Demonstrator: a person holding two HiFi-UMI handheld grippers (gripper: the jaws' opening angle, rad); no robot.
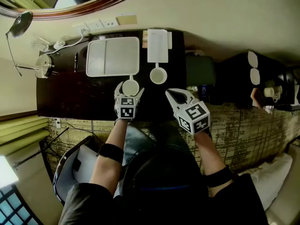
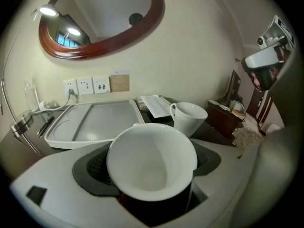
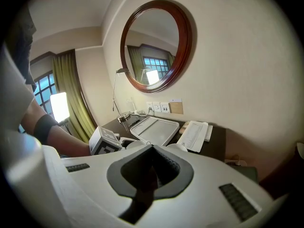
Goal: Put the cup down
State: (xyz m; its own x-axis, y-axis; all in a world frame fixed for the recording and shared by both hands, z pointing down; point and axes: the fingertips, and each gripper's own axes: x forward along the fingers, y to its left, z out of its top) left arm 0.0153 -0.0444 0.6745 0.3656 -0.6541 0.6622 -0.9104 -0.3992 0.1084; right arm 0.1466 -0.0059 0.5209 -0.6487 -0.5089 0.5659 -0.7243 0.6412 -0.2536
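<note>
Holding a white cup [image 2: 152,163] in the left gripper [image 1: 129,94], jaws wide around it. Just ahead, a tray [image 1: 112,55]; ahead-right, a second cup [image 1: 158,75]. Nothing in the right gripper [image 1: 177,96], pinched closed.

On the tabletop [image 1: 65,97], a tray [image 1: 112,55] lies left of a booklet [image 1: 157,45]. A second cup [image 1: 158,75] stands before the booklet. The cup [image 1: 130,86] sits in the left claw [image 1: 130,91], just before the tray, with the right claw [image 1: 172,95] to its right.

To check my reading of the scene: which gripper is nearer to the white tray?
Left. The left gripper, holding a cup, is at the tray's near edge; the right gripper, shut, is off to its right.
</note>
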